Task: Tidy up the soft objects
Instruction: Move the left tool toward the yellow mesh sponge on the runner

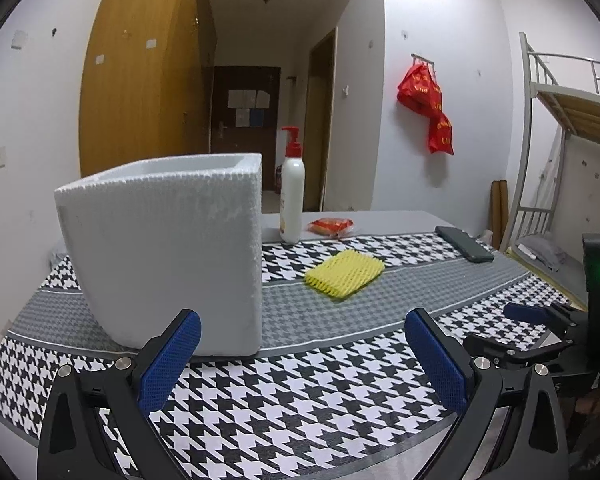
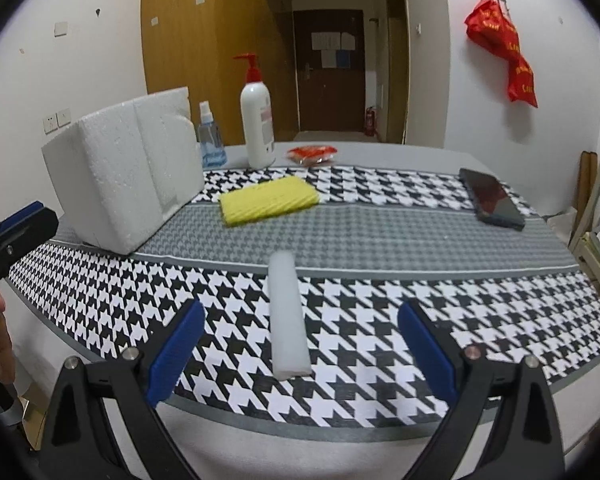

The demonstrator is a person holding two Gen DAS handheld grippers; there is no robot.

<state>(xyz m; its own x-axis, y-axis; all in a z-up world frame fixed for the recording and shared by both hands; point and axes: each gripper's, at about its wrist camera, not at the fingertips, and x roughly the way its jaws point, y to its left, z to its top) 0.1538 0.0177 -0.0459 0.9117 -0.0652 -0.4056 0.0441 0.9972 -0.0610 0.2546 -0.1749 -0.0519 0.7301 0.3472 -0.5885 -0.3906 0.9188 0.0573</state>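
While both tools are sitting spread and empty at the near edge of the worktop (image 2: pixel 380 232), nothing is being gripped yet, so every risk is still ahead.

Right tool (image 2: pixel 300 344): fingers wide apart, the white foam stick (image 2: pixel 287 316) lying between them on the cloth, pointing away from the camera, touching neither pad. Left tool (image 1: pixel 302 354): also spread, holding nothing, with the foam box (image 1: pixel 164 252) standing just beyond its left finger.

The yellow mesh pad (image 2: pixel 269 199) is lying mid-worktop, right of the box and apart from it. I'm reading the open-topped box as the bin for the soft items; that's a guess from the task.

Risks I'm seeing:
- The stick is round and light. If the right tool is closing off-centre, it is likely rolling or squirting out sideways rather than seating.
- It's soft, so hard squeezing is probably crushing or kinking it.
- The box looks very light. Any nudge from the left finger, or a drop against the rim, is likely tipping or sliding it towards the far left.
- The pump bottle (image 2: pixel 257 120) and spray bottle (image 2: pixel 209 136) are standing just behind the box and pad; a long reach is risking knocking them over.
- The phone (image 2: pixel 492 200) is lying near the right edge, well apart from the pad; a wide swing is the only threat there.
- The mesh pad is flat on the cloth; pinching it may be catching cloth too.
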